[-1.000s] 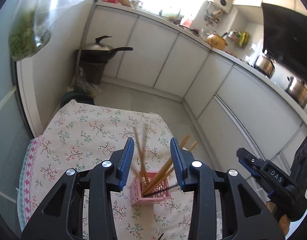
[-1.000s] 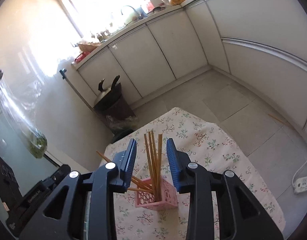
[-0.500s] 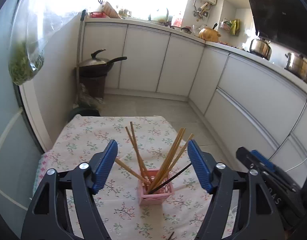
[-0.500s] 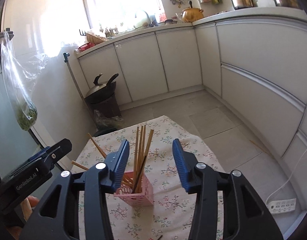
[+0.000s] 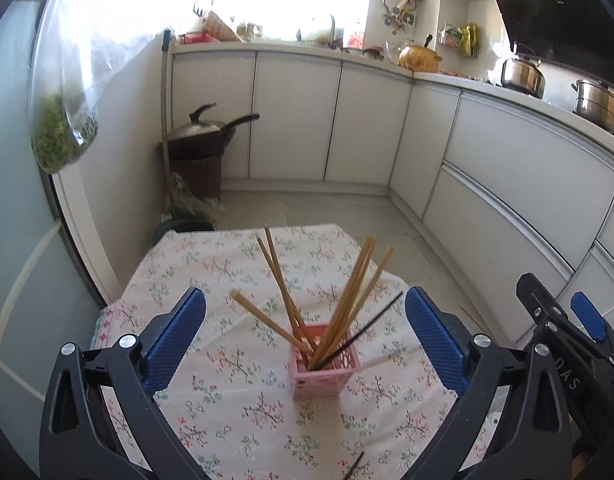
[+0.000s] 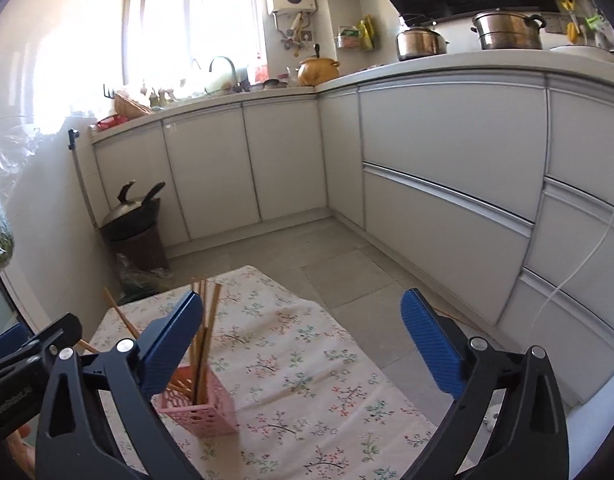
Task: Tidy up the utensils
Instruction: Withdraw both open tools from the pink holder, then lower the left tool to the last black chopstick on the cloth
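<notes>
— Left wrist view first: what does it show of the big things?

— A table under a floral tablecloth (image 5: 211,364), white kitchen cabinets (image 5: 295,120) behind it, and a wok (image 5: 205,132) on a dark bin by the wall. The left gripper (image 5: 305,340) has its jaws spread wide, blue pads far apart, holding nothing and touching nothing.

— And the utensils?

— A pink basket (image 5: 325,372) stands upright on the cloth, framed between the two pads but lower and beyond them. Wooden chopsticks (image 5: 347,300) fan out of it, some leaning left, a bundle leaning right, with one black chopstick (image 5: 367,330) slanting right. Another dark stick (image 5: 355,466) lies on the cloth at the bottom edge, partly cut off.

— Is the other tool seen there?

— Yes, the right gripper (image 5: 571,344) shows at the right edge, off the side of the table.

— Right wrist view, then?

— Its own right gripper (image 6: 303,340) is likewise wide open and empty. Here the pink basket (image 6: 203,404) sits off to the left, partly behind the left pad, not between the jaws. The wooden chopsticks (image 6: 205,320) rise behind that pad.

— What does this view add?

— Steel pots (image 6: 507,30) on the counter, a window, and more bare floor (image 6: 307,256) right of the table. The left gripper (image 6: 27,352) appears at the left edge, only in part. The black chopstick and the loose stick on the cloth show only in the left wrist view.
</notes>
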Demonstrator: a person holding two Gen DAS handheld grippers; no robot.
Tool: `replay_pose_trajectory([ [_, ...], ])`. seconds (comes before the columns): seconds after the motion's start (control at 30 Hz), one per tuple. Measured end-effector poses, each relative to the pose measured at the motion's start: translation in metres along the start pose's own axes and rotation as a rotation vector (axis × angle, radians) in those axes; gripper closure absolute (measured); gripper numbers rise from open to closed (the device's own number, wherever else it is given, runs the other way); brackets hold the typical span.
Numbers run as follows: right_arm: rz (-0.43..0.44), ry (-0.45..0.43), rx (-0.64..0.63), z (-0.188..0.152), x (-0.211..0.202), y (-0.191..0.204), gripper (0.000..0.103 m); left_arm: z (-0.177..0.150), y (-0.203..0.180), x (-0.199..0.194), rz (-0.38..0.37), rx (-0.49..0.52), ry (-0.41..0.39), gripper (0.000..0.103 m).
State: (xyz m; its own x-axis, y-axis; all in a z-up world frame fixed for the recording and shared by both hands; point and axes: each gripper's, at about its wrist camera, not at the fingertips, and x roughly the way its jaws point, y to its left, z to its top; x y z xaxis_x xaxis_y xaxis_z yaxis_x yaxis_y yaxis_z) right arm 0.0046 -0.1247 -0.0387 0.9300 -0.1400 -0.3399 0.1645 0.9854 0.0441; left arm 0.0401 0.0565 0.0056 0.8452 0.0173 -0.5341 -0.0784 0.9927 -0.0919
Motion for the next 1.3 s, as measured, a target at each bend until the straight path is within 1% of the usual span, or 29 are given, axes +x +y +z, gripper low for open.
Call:
replay_pose_trajectory([
  [0.2, -0.013, 0.074, 0.046, -0.009, 0.003, -0.021, 0.006, -0.011, -0.009, 0.008, 0.011, 0.050, 0.056, 0.007],
  [0.33, -0.011, 0.139, 0.108, -0.017, 0.005, -0.041, 0.006, -0.026, -0.019, 0.020, 0.018, 0.112, 0.119, 0.007],
  [0.4, -0.015, 0.172, 0.128, -0.024, 0.006, -0.049, 0.006, -0.036, -0.023, 0.028, 0.012, 0.140, 0.165, 0.007],
  [0.47, -0.014, 0.212, 0.145, -0.033, 0.006, -0.058, 0.006, -0.046, -0.030, 0.039, -0.002, 0.176, 0.233, 0.007],
  [0.57, -0.030, 0.269, 0.151, -0.048, 0.006, -0.069, 0.006, -0.067, -0.039, 0.059, -0.050, 0.231, 0.380, 0.007],
  [0.6, -0.037, 0.284, 0.151, -0.052, 0.006, -0.072, 0.006, -0.077, -0.044, 0.068, -0.061, 0.258, 0.445, 0.007],
  [0.67, -0.047, 0.319, 0.151, -0.061, 0.006, -0.079, 0.006, -0.094, -0.049, 0.081, -0.074, 0.294, 0.538, 0.007],
  [0.7, -0.053, 0.334, 0.150, -0.064, 0.006, -0.081, 0.006, -0.106, -0.053, 0.091, -0.077, 0.317, 0.606, 0.007],
  [0.73, -0.061, 0.355, 0.149, -0.068, 0.007, -0.085, 0.006, -0.118, -0.054, 0.100, -0.078, 0.329, 0.667, 0.007],
  [0.77, -0.066, 0.368, 0.147, -0.071, 0.007, -0.087, 0.006, -0.125, -0.055, 0.105, -0.078, 0.331, 0.700, 0.007],
  [0.8, -0.075, 0.384, 0.145, -0.073, 0.008, -0.089, 0.006, -0.136, -0.056, 0.114, -0.077, 0.335, 0.763, 0.007],
  [0.87, -0.087, 0.410, 0.142, -0.077, 0.010, -0.094, 0.006, -0.153, -0.057, 0.127, -0.091, 0.319, 0.855, 0.007],
  [0.93, -0.082, 0.435, 0.155, -0.080, 0.013, -0.100, 0.007, -0.163, -0.057, 0.135, -0.107, 0.298, 0.899, 0.007],
  [1.0, -0.071, 0.457, 0.171, -0.081, 0.015, -0.105, 0.007, -0.168, -0.059, 0.138, -0.111, 0.300, 0.908, 0.008],
  [1.03, -0.065, 0.468, 0.180, -0.083, 0.016, -0.106, 0.007, -0.170, -0.061, 0.138, -0.116, 0.305, 0.905, 0.012],
  [1.07, -0.053, 0.485, 0.192, -0.085, 0.018, -0.108, 0.006, -0.172, -0.063, 0.139, -0.126, 0.310, 0.909, 0.020],
  [1.1, -0.046, 0.493, 0.198, -0.086, 0.018, -0.109, 0.007, -0.174, -0.065, 0.139, -0.132, 0.315, 0.918, 0.025],
  [1.13, -0.039, 0.500, 0.202, -0.086, 0.018, -0.110, 0.007, -0.179, -0.067, 0.140, -0.138, 0.322, 0.935, 0.035],
  [1.17, -0.036, 0.502, 0.203, -0.086, 0.018, -0.110, 0.007, -0.182, -0.069, 0.141, -0.138, 0.328, 0.947, 0.042],
  [1.23, -0.036, 0.497, 0.201, -0.086, 0.017, -0.110, 0.007, -0.192, -0.071, 0.143, -0.128, 0.349, 0.963, 0.047],
  [1.27, -0.037, 0.494, 0.200, -0.085, 0.016, -0.109, 0.007, -0.196, -0.072, 0.144, -0.122, 0.360, 0.968, 0.053],
  [1.3, -0.038, 0.492, 0.200, -0.085, 0.016, -0.109, 0.007, -0.200, -0.073, 0.145, -0.116, 0.371, 0.971, 0.054],
])
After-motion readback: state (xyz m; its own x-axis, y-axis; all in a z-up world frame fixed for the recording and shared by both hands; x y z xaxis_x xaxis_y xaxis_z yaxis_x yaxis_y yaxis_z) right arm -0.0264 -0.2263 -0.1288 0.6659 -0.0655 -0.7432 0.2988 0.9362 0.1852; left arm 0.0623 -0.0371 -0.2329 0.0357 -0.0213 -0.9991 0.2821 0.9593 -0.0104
